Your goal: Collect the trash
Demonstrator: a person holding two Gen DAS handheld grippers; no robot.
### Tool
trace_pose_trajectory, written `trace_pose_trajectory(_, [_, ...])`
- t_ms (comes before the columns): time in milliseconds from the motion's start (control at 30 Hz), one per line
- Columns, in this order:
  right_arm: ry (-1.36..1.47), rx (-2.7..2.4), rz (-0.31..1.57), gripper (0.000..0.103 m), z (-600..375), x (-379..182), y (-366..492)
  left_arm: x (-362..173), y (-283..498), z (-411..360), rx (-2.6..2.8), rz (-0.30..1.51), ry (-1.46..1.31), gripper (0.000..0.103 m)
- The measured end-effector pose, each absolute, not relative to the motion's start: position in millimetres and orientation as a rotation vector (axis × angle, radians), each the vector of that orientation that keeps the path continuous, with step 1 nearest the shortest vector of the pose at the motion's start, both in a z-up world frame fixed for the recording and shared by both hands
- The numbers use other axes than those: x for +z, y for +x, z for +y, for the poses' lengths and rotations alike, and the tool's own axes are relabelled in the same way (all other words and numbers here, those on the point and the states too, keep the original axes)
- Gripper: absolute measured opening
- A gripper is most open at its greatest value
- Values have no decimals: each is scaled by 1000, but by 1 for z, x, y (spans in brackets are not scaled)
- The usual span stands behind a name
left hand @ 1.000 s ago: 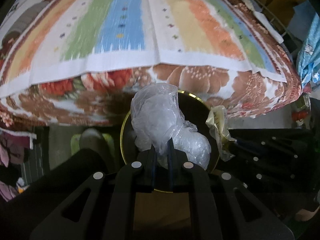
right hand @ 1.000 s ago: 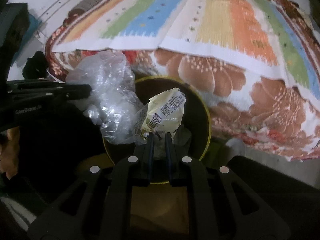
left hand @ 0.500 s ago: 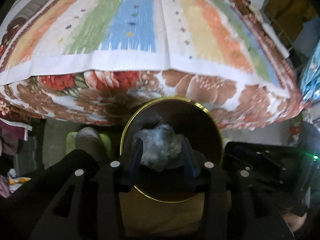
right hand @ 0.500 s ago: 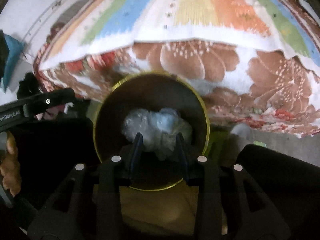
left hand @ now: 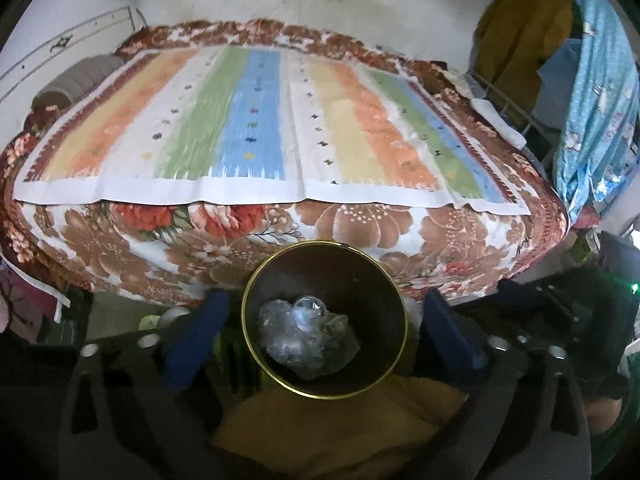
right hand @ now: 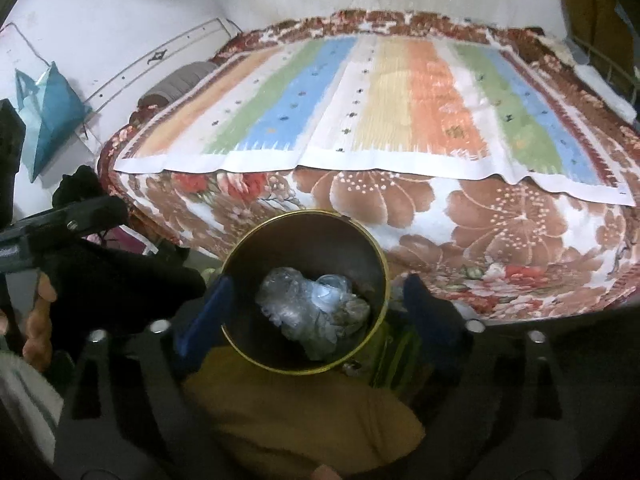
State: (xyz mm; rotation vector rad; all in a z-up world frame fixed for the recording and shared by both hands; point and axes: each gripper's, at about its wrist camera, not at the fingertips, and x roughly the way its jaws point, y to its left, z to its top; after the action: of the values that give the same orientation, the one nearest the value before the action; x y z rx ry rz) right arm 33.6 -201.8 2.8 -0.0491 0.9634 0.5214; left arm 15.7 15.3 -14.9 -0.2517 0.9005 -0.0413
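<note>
A round dark bin with a gold rim (left hand: 256,344) stands on the floor below the bed's edge; it also shows in the right wrist view (right hand: 379,256). Crumpled clear plastic trash (left hand: 304,340) lies inside it, seen too in the right wrist view (right hand: 308,308). My left gripper (left hand: 324,332) is open wide and empty above the bin, its blue fingers (left hand: 196,336) either side of the rim. My right gripper (right hand: 316,312) is open wide and empty above the bin as well. The left gripper's body shows in the right wrist view (right hand: 64,220).
A bed with a striped sheet (left hand: 256,112) over a floral blanket (left hand: 360,224) fills the space behind the bin. Clothes hang on a rack at the right (left hand: 592,92). A blue bag (right hand: 44,108) hangs on the left wall. Yellow cloth (left hand: 332,432) lies below the bin.
Both grippers opened and let go: the clear plastic from the left and the yellow wrapper from the right dropped into the bin. Both grippers then rose and pulled back.
</note>
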Motion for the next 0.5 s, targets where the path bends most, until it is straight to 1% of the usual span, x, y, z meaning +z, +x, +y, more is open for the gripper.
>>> trace_pose_trajectory(67, [-34,516,935,95,-211,9,22,-19,5,9,-33,909,-211,98])
trace_pose_trajectory(267, [-60,516,877,95,-216,13,1,-36,-7,12,-42,957,-252,98])
trace_pose_trajectory(500, [-63,551,856,95,-205,12,0,-34,-8,12,6,901,-240,98])
